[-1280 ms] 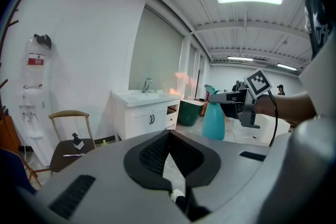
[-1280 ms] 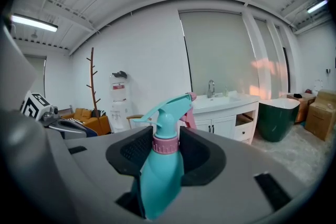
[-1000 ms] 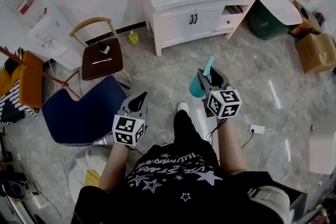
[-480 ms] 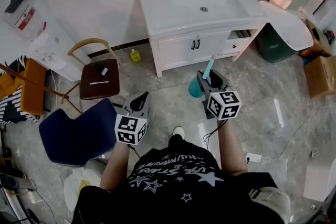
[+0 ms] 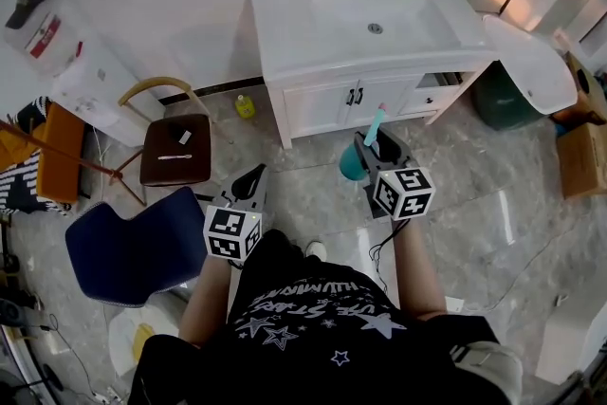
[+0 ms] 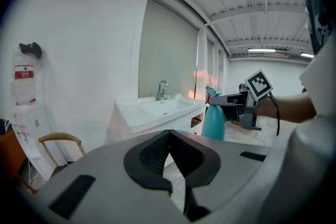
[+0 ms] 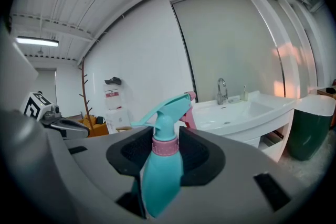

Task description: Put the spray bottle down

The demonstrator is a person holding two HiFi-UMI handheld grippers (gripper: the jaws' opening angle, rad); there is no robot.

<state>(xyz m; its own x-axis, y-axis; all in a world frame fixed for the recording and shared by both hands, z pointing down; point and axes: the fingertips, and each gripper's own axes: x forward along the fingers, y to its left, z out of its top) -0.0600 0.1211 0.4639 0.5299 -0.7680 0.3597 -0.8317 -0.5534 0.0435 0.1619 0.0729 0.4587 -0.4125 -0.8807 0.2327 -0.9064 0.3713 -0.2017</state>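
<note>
Now the right hand-held gripper [image 5: 373,147] grips the teal spray bottle [image 7: 160,165] on its body, just under the pink collar. The bottle stands upright in the air above the floor [image 5: 493,194], near the white washbasin worktop [image 5: 285,33] but not yet over it. The left hand-held gripper [image 6: 169,136] is closed, with nothing between its 2 jaws. I think the main danger is an early release, because the bottle would drop to the floor. Also, if it is set on the sloped basin or the narrow edge, the tall bottle may tip or slide off.
</note>
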